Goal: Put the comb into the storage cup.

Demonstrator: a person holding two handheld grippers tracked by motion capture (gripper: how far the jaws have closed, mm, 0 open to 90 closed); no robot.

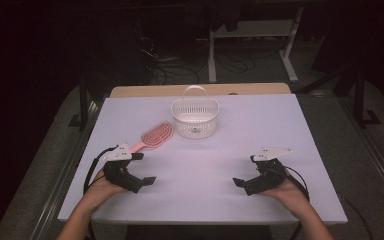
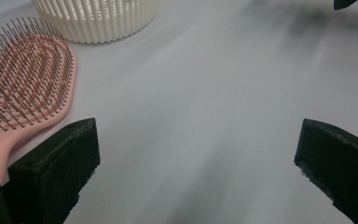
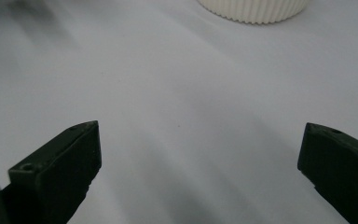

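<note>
Darkness rings your white table (image 1: 200, 165); pink bristled hairbrush (image 1: 155, 136) lies head toward one o'clock; left gripper (image 1: 142, 170) and right gripper (image 1: 245, 172) gape empty.

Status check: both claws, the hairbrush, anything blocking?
Left claw open, empty. Right claw open, empty. Pink hairbrush flat on table beside white basket, untouched. Nothing in the way.

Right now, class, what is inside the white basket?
Through the open top of the white basket, a small dark spot shows on its floor; what it is cannot be told. The slotted wall hides the rest.
</note>
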